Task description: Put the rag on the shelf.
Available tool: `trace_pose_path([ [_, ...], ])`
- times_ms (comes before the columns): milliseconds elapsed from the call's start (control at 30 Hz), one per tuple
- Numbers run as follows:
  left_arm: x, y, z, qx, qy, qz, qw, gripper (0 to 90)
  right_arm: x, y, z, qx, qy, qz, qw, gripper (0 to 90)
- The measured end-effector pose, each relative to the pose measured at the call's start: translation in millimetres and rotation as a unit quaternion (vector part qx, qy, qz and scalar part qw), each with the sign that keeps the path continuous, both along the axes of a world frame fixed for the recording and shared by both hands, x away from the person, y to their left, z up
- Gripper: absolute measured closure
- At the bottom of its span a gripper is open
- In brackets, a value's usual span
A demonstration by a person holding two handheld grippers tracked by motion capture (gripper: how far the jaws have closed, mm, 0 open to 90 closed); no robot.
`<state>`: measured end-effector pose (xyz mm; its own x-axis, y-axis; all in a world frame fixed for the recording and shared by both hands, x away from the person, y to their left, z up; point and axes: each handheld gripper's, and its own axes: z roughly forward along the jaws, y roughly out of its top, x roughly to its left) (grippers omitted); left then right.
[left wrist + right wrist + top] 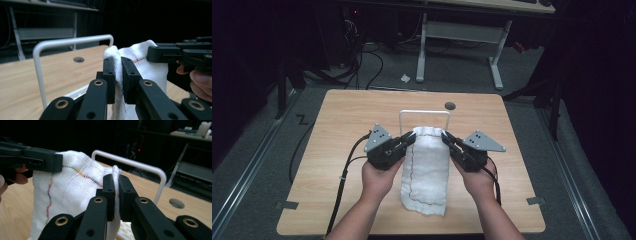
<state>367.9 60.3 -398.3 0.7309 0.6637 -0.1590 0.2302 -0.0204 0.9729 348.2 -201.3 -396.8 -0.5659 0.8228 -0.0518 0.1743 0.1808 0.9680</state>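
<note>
A white cloth [427, 167] with coloured stitching along its edge hangs down toward the table's front. My left gripper [410, 139] is shut on the cloth's upper left corner [117, 56]. My right gripper [447, 138] is shut on its upper right corner [115, 173]. Both hold the top edge raised just in front of a white wire rack bar [424, 114]. In the left gripper view the rack bar [62, 43] arches behind the jaws and the right gripper [175, 53] reaches in from the right. In the right gripper view the rack bar [140, 166] stands behind, and the left gripper [37, 161] enters from the left.
The wooden table [342, 125] has a round hole [450, 106] behind the rack. Cables trail from both grippers off the front edge. A white-legged desk [462, 35] stands beyond the table on the grey floor.
</note>
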Motion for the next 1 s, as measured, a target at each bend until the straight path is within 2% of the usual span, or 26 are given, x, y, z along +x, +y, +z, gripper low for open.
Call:
trace_pose_path([
  [200,1.0,0.3,19.4,-0.004,-0.026,0.003,0.9996,82.9,2.0,2.6,20.7,0.000,-0.023,0.001,0.9997,85.6],
  [433,4.2,3.7,36.3,-0.011,-0.045,0.008,0.9989,83.0,3.9,5.9,41.0,-0.001,-0.050,-0.002,0.9987,85.5],
  [700,10.9,4.7,59.8,-0.010,-0.073,0.011,0.9972,83.3,9.0,6.9,59.4,0.005,-0.066,-0.002,0.9978,85.6],
  [767,12.5,4.1,64.9,-0.004,-0.078,0.011,0.9969,83.3,10.0,6.6,64.3,0.004,-0.070,0.000,0.9975,85.6],
  [1000,19.7,1.2,75.3,0.005,-0.089,0.012,0.9959,83.4,15.0,4.1,77.7,0.006,-0.080,-0.006,0.9968,85.6],
])
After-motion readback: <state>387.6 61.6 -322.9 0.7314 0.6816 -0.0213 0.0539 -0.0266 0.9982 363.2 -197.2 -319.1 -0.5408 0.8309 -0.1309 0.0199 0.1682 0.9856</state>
